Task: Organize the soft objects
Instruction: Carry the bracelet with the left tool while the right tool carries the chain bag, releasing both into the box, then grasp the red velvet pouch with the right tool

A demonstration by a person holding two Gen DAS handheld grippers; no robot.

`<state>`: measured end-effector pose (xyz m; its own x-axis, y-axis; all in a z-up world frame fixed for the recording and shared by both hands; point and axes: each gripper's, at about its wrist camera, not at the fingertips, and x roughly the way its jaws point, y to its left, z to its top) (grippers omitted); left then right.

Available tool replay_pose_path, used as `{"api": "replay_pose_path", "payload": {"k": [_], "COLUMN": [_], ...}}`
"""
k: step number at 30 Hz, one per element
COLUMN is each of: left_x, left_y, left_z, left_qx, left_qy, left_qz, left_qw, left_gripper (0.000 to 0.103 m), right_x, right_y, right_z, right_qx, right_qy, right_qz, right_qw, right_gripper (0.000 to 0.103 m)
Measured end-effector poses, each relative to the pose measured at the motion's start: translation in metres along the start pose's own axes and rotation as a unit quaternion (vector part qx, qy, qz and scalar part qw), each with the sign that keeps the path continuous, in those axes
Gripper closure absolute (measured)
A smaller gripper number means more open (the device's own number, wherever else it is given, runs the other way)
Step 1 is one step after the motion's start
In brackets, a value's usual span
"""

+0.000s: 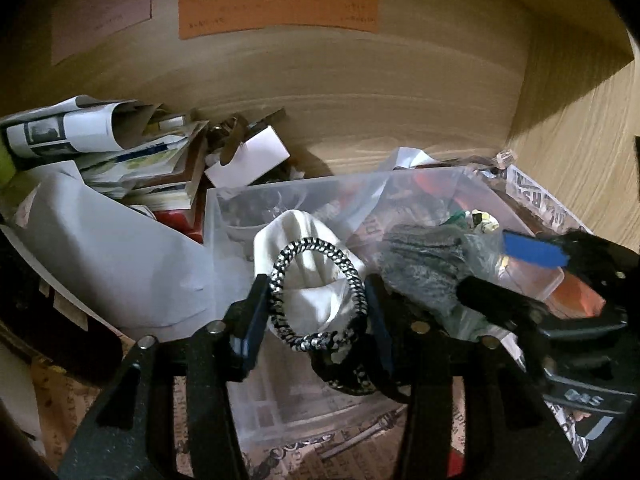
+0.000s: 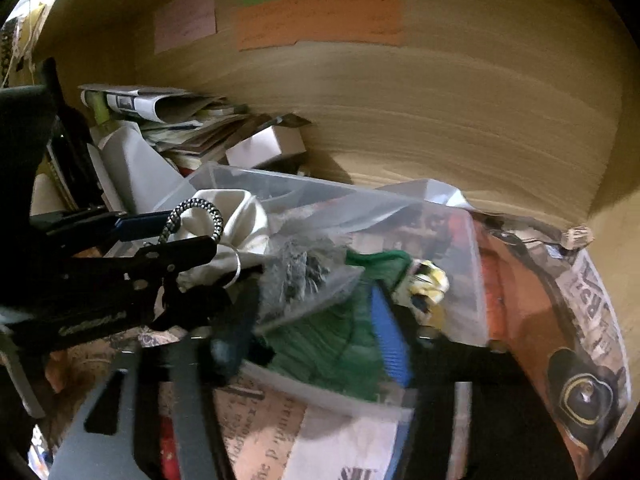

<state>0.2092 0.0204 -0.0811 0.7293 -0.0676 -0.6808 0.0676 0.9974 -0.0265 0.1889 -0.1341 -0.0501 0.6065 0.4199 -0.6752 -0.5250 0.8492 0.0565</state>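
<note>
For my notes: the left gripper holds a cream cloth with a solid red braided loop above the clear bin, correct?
Not quite: the braided loop is black and white, as the left wrist view shows. The left gripper does hold the cream cloth above the clear bin.

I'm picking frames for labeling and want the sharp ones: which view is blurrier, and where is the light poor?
Left wrist view: fairly sharp, the braided band between the left gripper fingers is crisp; corners dark. Right wrist view: motion blur smears the right gripper and green cloth; dim, yellowish; wooden wall bowed by fisheye.
</note>
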Motion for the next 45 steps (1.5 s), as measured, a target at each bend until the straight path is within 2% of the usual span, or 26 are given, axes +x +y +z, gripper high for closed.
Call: {"api": "replay_pose_path", "payload": {"k": [1, 5, 14, 20, 27, 33, 34, 35, 37, 39, 41, 45], "left_x": [0.000, 0.000, -0.037, -0.081, -0.114, -0.124, -0.124, -0.124, -0.124, -0.123, -0.123, -0.125], "left_y": [-0.001, -0.004, -0.002, 0.001, 0.004, 0.009, 0.009, 0.010, 0.012, 0.015, 0.016, 0.018], "left_z": [0.000, 0.000, -0.008, -0.027, -0.056, -0.082, -0.086, -0.089, -0.096, -0.098, -0.100, -0.101], "left_qx": [0.001, 0.005, -0.008, -0.011, -0.013, -0.021, -0.024, -0.026, -0.035, -0.043, -0.049, -0.056], "left_qy": [0.004, 0.008, -0.016, -0.050, -0.062, -0.051, -0.048, -0.046, -0.042, -0.039, -0.038, -0.043], "left_qz": [0.001, 0.002, -0.003, 0.002, 0.004, 0.004, 0.004, 0.005, 0.005, 0.003, 0.005, 0.006], "left_qw": [1.0000, 1.0000, 0.9998, 0.9987, 0.9979, 0.9985, 0.9986, 0.9986, 0.9985, 0.9983, 0.9981, 0.9975], "left_gripper": [0.048, 0.036, 0.029, 0.016, 0.011, 0.011, 0.011, 0.011, 0.011, 0.011, 0.011, 0.011], "right_x": [-0.003, -0.022, -0.052, -0.045, -0.022, -0.015, -0.016, -0.013, -0.011, -0.014, -0.015, -0.017], "right_y": [0.000, -0.002, 0.021, 0.045, 0.069, 0.084, 0.086, 0.089, 0.094, 0.098, 0.098, 0.096], "right_z": [-0.001, -0.006, -0.026, -0.048, -0.075, -0.086, -0.087, -0.090, -0.097, -0.099, -0.099, -0.099], "right_qx": [0.000, 0.012, 0.004, -0.006, -0.019, -0.055, -0.059, -0.064, -0.084, -0.092, -0.094, -0.090], "right_qy": [-0.003, -0.014, -0.024, 0.013, 0.078, 0.096, 0.098, 0.107, 0.098, 0.095, 0.095, 0.091], "right_qz": [-0.002, 0.004, 0.039, 0.079, 0.116, 0.111, 0.114, 0.117, 0.102, 0.099, 0.106, 0.111], "right_qw": [1.000, 1.000, 0.999, 0.997, 0.990, 0.988, 0.987, 0.985, 0.986, 0.986, 0.985, 0.986], "right_gripper": [0.039, 0.038, 0.034, 0.032, 0.032, 0.032, 0.033, 0.039, 0.040, 0.048, 0.061, 0.078]}}
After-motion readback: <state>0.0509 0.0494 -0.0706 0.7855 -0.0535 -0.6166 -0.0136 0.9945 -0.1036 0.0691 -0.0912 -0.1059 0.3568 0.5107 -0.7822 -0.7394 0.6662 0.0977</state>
